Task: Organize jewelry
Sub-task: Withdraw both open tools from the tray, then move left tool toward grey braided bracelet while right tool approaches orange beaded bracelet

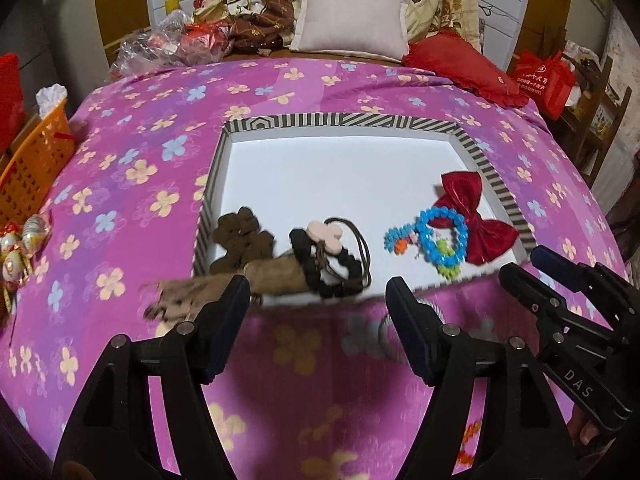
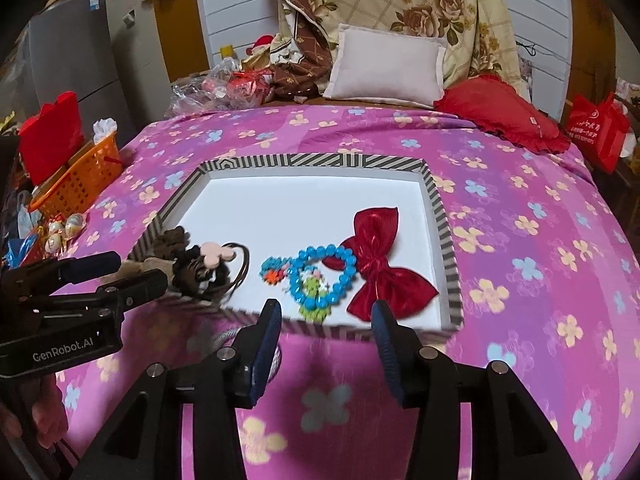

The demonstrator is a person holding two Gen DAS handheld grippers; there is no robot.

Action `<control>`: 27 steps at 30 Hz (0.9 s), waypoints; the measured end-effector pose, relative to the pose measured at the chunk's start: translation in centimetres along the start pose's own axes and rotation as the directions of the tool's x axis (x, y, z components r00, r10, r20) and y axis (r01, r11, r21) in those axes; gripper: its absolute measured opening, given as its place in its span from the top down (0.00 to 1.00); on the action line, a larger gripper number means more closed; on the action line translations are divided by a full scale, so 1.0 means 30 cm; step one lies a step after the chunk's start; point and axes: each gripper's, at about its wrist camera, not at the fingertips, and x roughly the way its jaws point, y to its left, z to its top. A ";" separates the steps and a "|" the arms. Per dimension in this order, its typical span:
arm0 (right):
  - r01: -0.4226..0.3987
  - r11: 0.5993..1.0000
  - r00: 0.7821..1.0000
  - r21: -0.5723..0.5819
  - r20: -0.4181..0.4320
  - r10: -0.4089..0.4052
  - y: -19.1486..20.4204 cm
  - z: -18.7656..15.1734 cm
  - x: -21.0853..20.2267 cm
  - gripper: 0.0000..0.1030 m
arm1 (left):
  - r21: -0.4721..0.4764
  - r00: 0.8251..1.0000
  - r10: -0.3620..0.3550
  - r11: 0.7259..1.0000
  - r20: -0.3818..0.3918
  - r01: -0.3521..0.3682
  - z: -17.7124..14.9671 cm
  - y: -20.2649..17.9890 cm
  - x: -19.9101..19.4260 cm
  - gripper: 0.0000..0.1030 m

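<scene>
Now | left claw (image 1: 316,292) agape | right claw (image 2: 326,316) agape, level, before tray (image 2: 440,216)

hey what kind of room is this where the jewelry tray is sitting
Most likely a bedroom in a home: the striped tray sits on a bed with a pink flowered bedspread, and a white pillow, red cushion and folded quilt lie at its head.
</scene>
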 end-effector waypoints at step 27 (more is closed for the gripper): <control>0.030 0.999 0.999 -0.014 -0.016 -0.030 0.023 -0.304 -0.233 0.39 | 0.006 1.000 0.010 1.000 0.015 -0.010 -0.270 -0.035 -0.155 0.31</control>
